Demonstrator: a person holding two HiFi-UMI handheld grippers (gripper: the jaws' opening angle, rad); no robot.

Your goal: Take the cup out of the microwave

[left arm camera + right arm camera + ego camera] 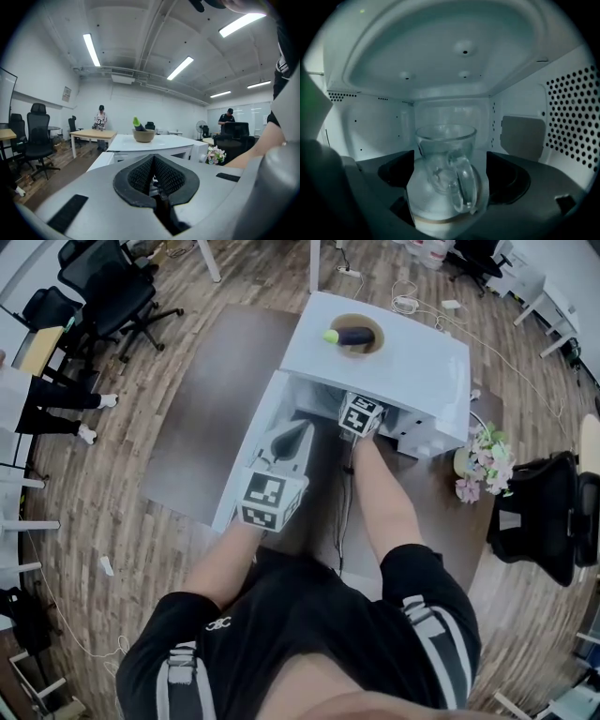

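The right tongs sit inside the microwave, jaws spread wide and gripping nothing. The glass cup stands upright between their tips, its handle turned back toward them. Closing squarely on the cup's body, clear of the handle, then lifting slightly before drawing back, should keep it from tipping. The left tongs are pressed together, empty, outside.

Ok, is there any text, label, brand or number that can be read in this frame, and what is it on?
No text can be read in any view.
Poster on the wall: print too small to read.
Logo on the shorts: white mark, too blurred to read.
Marker cubes: square patterns only, no letters or numbers.
Microwave interior: no label shows.
Cup: clear glass, no print.
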